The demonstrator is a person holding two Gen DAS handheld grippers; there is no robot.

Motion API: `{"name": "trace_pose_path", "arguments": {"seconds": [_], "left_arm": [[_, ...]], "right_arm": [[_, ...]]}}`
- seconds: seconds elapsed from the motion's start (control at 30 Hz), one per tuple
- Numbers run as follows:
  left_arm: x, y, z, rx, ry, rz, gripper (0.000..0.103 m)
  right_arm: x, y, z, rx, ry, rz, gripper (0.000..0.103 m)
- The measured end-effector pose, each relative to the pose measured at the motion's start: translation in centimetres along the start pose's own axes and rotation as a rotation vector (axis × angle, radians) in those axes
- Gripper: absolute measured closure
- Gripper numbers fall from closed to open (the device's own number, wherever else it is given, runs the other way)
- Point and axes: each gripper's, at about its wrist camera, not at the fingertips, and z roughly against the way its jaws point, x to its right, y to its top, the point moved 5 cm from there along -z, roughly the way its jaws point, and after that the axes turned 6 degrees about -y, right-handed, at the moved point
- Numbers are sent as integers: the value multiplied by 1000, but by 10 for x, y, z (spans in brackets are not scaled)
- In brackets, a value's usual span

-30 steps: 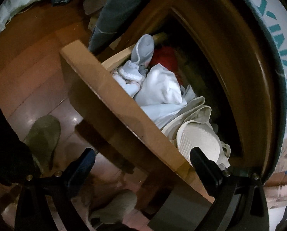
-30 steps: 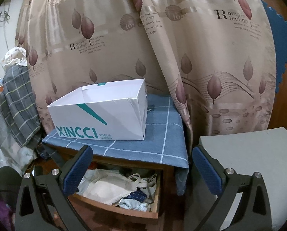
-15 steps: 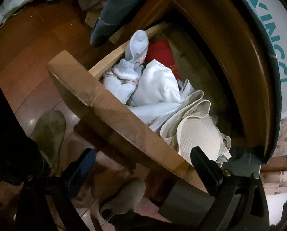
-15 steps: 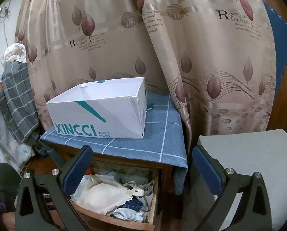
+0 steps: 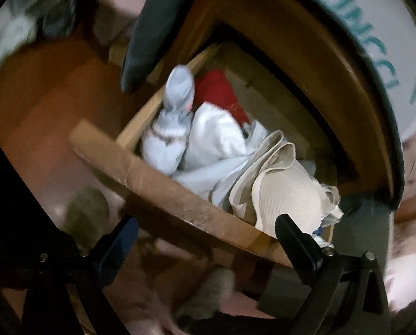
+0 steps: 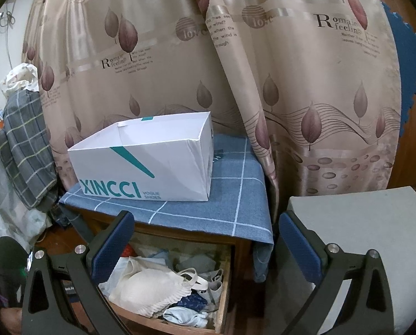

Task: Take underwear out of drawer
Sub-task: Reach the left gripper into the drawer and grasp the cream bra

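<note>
The wooden drawer point(image 5: 163, 192) stands pulled out of the nightstand, full of underwear. A cream bra point(image 5: 286, 195) lies at its right, white and pale blue garments point(image 5: 216, 139) in the middle, a red piece point(image 5: 219, 92) behind. My left gripper point(image 5: 205, 237) is open just in front of the drawer's front board, holding nothing. In the right wrist view the same drawer point(image 6: 224, 293) shows below, with the cream bra point(image 6: 149, 287) on top. My right gripper point(image 6: 205, 234) is open, raised above the drawer and empty.
A white XINCCI shoe box point(image 6: 149, 162) sits on the blue checked cloth point(image 6: 235, 203) over the nightstand. A patterned curtain point(image 6: 263, 69) hangs behind. A grey cushioned seat point(image 6: 361, 231) is at the right. Plaid clothing point(image 6: 23, 150) hangs at the left. Feet in slippers point(image 5: 85, 217) stand on the wood floor.
The drawer has slid further out, showing more of its contents. My left gripper has drawn back from the front board. The right view has shifted slightly lower.
</note>
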Motion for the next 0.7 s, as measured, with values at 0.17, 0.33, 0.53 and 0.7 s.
{"name": "trace_pose_path", "arguments": {"seconds": [0.17,0.33,0.53,0.7], "left_arm": [[26,-2,29,46,46,-203,3],[58,3,71,73,-17,-390,3],[116,14,74,-37,-148,-609,3],[151,7,15,-198,-72,-742,3]], "right_arm": [[1,1,-1,5,6,-16,0],[3,1,0,8,13,-30,0],[7,2,1,14,11,-42,0],[14,2,5,19,8,-65,0]]}}
